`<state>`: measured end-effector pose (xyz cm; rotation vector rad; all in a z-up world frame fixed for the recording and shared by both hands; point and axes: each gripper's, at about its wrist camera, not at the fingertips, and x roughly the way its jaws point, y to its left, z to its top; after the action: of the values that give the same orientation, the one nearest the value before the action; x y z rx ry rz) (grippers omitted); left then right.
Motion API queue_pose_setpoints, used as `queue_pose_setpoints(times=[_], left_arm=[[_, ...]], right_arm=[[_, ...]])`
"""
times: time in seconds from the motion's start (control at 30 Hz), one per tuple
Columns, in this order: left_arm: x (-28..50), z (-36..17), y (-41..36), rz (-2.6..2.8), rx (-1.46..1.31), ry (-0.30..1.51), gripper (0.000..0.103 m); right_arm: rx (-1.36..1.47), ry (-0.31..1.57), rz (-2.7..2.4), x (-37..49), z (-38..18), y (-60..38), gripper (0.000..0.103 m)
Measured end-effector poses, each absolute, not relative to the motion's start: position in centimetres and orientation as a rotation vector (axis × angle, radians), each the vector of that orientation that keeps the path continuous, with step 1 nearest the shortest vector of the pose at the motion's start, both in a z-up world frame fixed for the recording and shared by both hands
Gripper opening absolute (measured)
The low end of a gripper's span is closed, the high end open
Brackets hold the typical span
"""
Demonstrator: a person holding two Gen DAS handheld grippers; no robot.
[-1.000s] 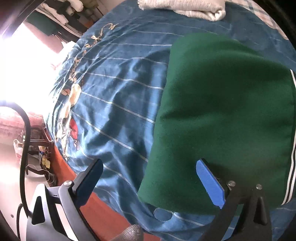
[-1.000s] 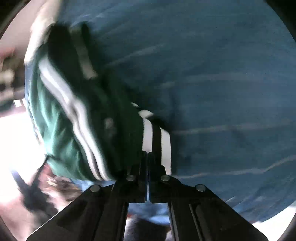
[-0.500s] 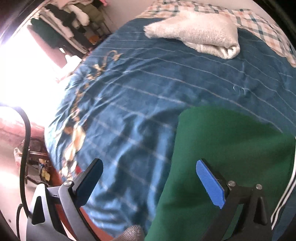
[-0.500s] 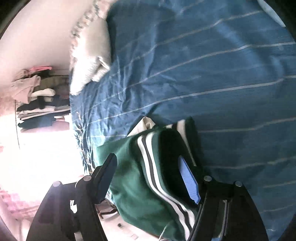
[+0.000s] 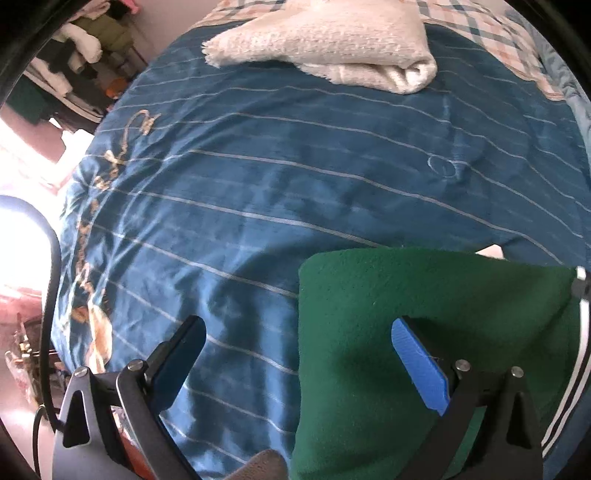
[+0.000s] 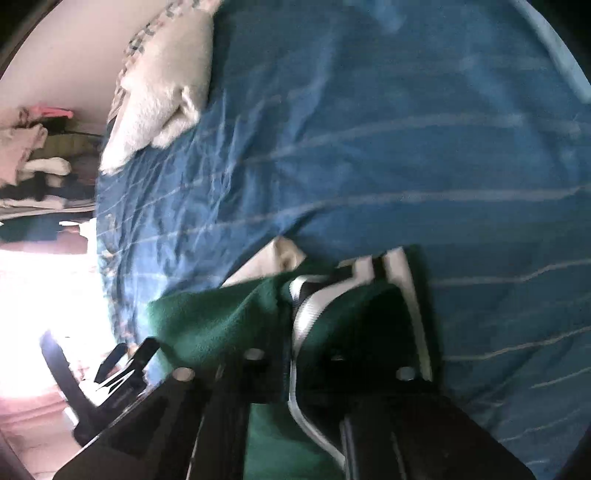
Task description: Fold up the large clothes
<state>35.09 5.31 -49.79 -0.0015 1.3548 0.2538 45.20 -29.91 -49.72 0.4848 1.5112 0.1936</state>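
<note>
A green garment [image 5: 388,295] with white side stripes lies folded on the blue striped bedcover [image 5: 295,166]. In the left wrist view it fills the lower right. My left gripper [image 5: 299,354] is open above its left edge: the blue-padded right finger [image 5: 417,365] is over the green cloth and the left finger [image 5: 181,354] over the bedcover. In the right wrist view my right gripper [image 6: 291,332] is shut on the garment's [image 6: 207,325] striped edge, with white stripe fabric pinched between the fingers. That picture is blurred.
A folded white towel [image 5: 332,48] lies at the far side of the bed, also the towel [image 6: 159,99] at upper left in the right wrist view. A checked pillow [image 5: 498,33] is behind it. A rack of clothes [image 5: 74,48] stands past the bed's left edge.
My right gripper opened over the garment's striped side, then shut on the striped edge. The left gripper has stayed open and shifted, so the garment now sits lower in its view.
</note>
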Motion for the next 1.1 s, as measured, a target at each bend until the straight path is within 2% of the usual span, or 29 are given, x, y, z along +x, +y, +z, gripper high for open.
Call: queue_pose_setpoints(times=[0.07, 0.2, 0.27, 0.3, 0.37, 0.4, 0.43, 0.57, 0.73, 0.83, 0.93, 1.1], left_arm=[[35.1, -49.8, 5.6, 0.235, -0.015, 1.352, 0.103], [34.8, -49.8, 6.1, 0.226, -0.024, 1.36, 0.103], [34.1, -49.2, 6.8, 0.223, -0.045, 1.357, 0.103], [33.5, -48.6, 7.4, 0.222, -0.065, 1.347, 0.103], [32.1, -47.7, 8.6, 0.206, -0.117, 1.327, 0.103], [31.3, -47.4, 9.3, 0.201, -0.143, 1.321, 0.103], [30.6, -47.3, 9.9, 0.206, -0.16, 1.324, 0.103], [27.8, -48.6, 11.7, 0.185, -0.244, 1.376, 0.103], [26.5, -52.9, 10.6, -0.008, -0.422, 1.44, 0.102], [26.9, -55.6, 9.3, -0.104, -0.512, 1.472, 0.102], [27.8, -57.1, 7.7, -0.192, -0.567, 1.469, 0.102], [29.4, -57.3, 4.9, -0.263, -0.528, 1.464, 0.102]], right_arm=[[0.457, 1.505, 0.147, 45.4, -49.7, -30.5, 0.003], [0.451, 1.621, 0.171, 46.1, -52.4, -30.3, 0.003], [0.485, 1.626, 0.225, 46.3, -51.6, -31.1, 0.005], [0.493, 1.611, 0.249, 46.1, -50.9, -31.6, 0.01], [0.472, 1.567, 0.296, 45.0, -49.3, -33.0, 0.043], [0.451, 1.559, 0.308, 44.3, -48.9, -33.5, 0.082], [0.432, 1.549, 0.32, 43.5, -48.7, -34.1, 0.1], [0.425, 1.593, 0.414, 39.7, -51.5, -35.2, 0.1], [0.4, 1.651, 0.475, 37.5, -57.0, -34.9, 0.101], [0.533, 1.715, 0.531, 37.8, -60.6, -35.2, 0.103], [0.605, 1.754, 0.601, 38.5, -62.5, -34.8, 0.103], [0.729, 1.76, 0.759, 38.7, -62.6, -32.9, 0.103]])
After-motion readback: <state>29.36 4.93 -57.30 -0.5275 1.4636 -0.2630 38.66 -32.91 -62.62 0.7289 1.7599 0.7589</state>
